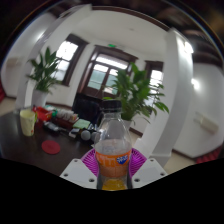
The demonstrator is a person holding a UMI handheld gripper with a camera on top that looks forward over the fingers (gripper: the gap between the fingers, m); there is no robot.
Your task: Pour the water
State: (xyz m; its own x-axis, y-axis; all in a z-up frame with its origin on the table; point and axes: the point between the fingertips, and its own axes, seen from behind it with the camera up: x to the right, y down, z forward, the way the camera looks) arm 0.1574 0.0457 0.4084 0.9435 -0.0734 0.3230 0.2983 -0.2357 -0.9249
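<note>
Gripper view: fingers (113,165) at the bottom centre of the frame are clenched on a clear plastic bottle (113,150), their magenta pads (91,160) pressed against its sides. The bottle stands upright and fills the lower middle of the frame; it holds an orange liquid in its lower part (the level sits near the blue label band), and its cap points up toward the centre.

Left of the bottle, in the lower left of the frame, a dark worktop (25,150) carries several things. A pale yellow-green cup (27,122) stands near the left edge, well apart from the bottle. A small red round item (50,147) lies flat on the worktop between the cup and the fingers. Further back is a cluster of small objects (66,120), too small to name.

Behind them, a leafy plant (44,70) rises in the upper left, and another plant (135,95) spreads just behind the bottle. Bright windows (104,72) fill the upper centre.
</note>
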